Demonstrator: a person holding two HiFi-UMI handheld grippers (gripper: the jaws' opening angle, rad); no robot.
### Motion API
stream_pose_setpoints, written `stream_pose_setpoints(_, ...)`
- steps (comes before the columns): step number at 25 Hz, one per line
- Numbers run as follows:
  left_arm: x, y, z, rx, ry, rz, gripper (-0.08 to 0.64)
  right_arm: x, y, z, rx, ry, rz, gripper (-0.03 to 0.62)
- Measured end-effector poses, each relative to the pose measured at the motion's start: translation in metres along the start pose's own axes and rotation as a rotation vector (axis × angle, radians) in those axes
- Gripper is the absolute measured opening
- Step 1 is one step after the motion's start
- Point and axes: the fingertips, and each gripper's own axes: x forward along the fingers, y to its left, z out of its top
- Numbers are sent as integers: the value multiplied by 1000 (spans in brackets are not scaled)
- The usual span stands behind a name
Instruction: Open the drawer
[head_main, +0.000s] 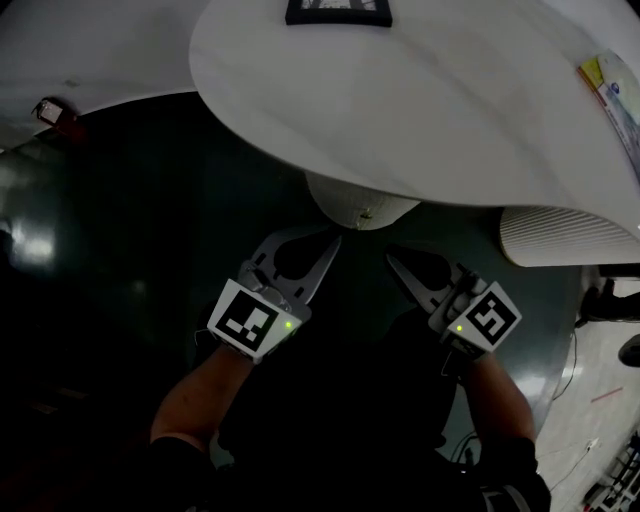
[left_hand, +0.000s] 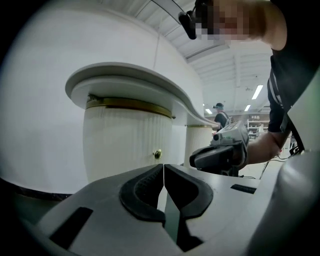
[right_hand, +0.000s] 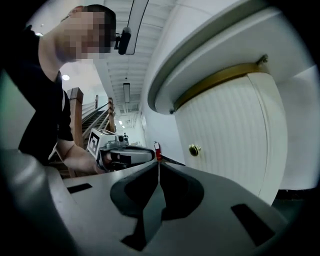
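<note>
Left gripper (head_main: 328, 248): jaws pressed together, nothing between them, tips near the drawer (head_main: 352, 205) but not touching. The drawer has a ribbed white curved front and sits closed under the white tabletop (head_main: 420, 100), with a small brass knob (left_hand: 157, 153) on its face. Right gripper (head_main: 397, 262): jaws likewise closed and empty, beside the left, clear of the knob.

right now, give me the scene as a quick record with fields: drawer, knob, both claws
drawer: white ribbed curved drawer front under the white rounded tabletop, looks closed
trim: gold band along the top of the front
knob: small round brass knob, nothing touching it
left claw: shut, empty, apart from the knob
right claw: shut, empty, apart from the knob
task state: drawer not yet opened
</note>
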Motion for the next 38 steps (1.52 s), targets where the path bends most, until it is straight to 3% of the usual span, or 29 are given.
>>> stream_pose_setpoints(3, 3, 2, -35, -24, 6, -3, 17, 7, -9, -36, -12, 39, 20, 18)
stream_pose_setpoints(8, 16, -7, -82, -38, 29, -74, 17, 16, -13, -85, -30, 102, 42, 18)
stream_pose_setpoints(12, 31, -13, -110, -10, 37, -126, 18, 21, -23, -119, -41, 148, 53, 18)
stream_pose_setpoints(18, 57, 5, -167, -62, 112, -184, 27, 39, -44, -167, 19, 205, 68, 18)
stream_pose_setpoints(26, 89, 32, -220, -40, 200, -231, 79, 64, -91, -239, -98, 312, 24, 18)
stream_pose_setpoints(29, 99, 32, -246, -2, 272, -253, 101, 72, -96, -279, -97, 394, 29, 18)
stream_pose_setpoints(34, 119, 27, -298, 236, 439, -329, 101, 81, -96, -331, -135, 523, 43, 18)
stream_pose_setpoints(38, 126, 33, -339, 267, 577, -376, 115, 81, -104, -347, -184, 555, 49, 18)
